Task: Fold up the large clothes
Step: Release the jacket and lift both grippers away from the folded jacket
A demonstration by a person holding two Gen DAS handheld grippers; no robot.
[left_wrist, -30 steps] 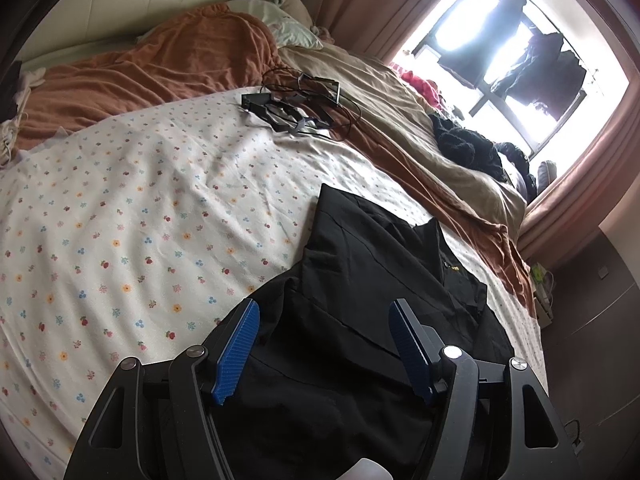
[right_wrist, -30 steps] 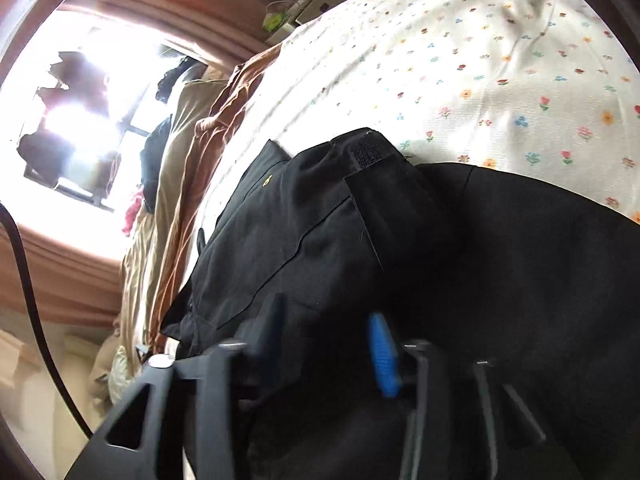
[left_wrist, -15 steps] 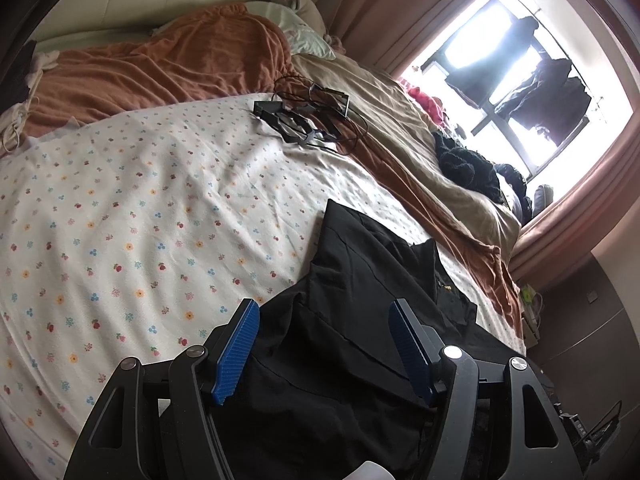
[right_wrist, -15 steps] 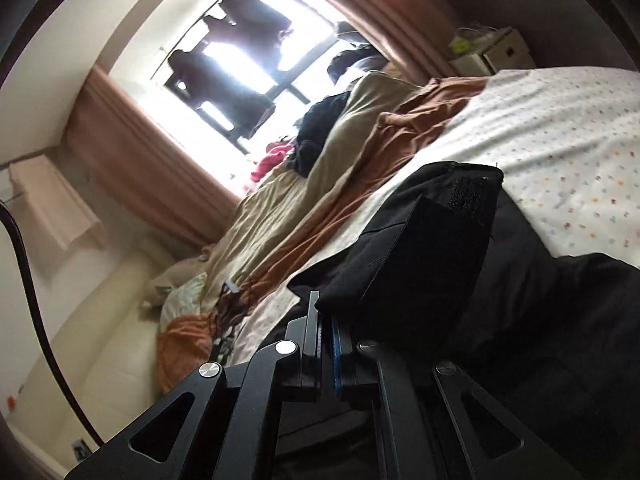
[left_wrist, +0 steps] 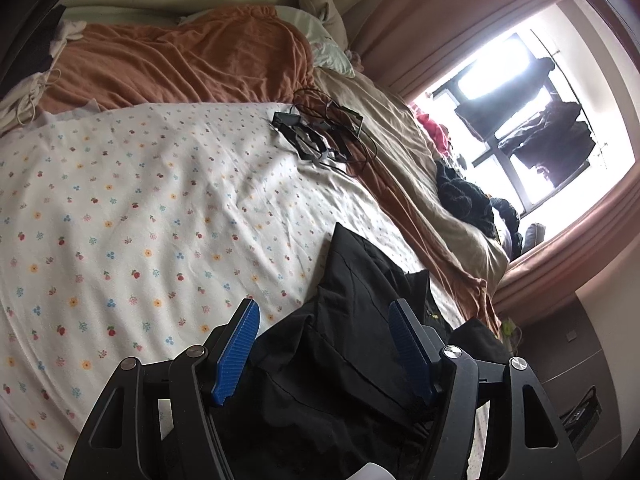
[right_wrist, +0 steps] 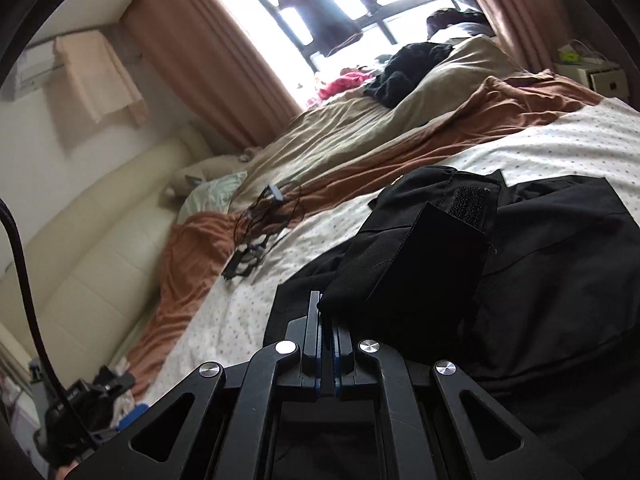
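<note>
floral bedsheet [left_wrist: 160,208] | black garment [left_wrist: 360,360] on it | left tool [left_wrist: 324,344] spread | right tool [right_wrist: 328,320] pinching garment fold

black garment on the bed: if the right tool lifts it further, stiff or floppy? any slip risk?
Likely floppy: the black garment drapes in soft folds on the floral sheet. The lifted flap keeps some shape, so the cloth is probably fairly thick. Slip seems unlikely while the right tool is shut on it; the left tool is open.

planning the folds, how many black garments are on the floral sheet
1: the black garment lies at the sheet's near edge, under the open left gripper; the shut right gripper pinches its sleeve. More may be hidden.
</note>
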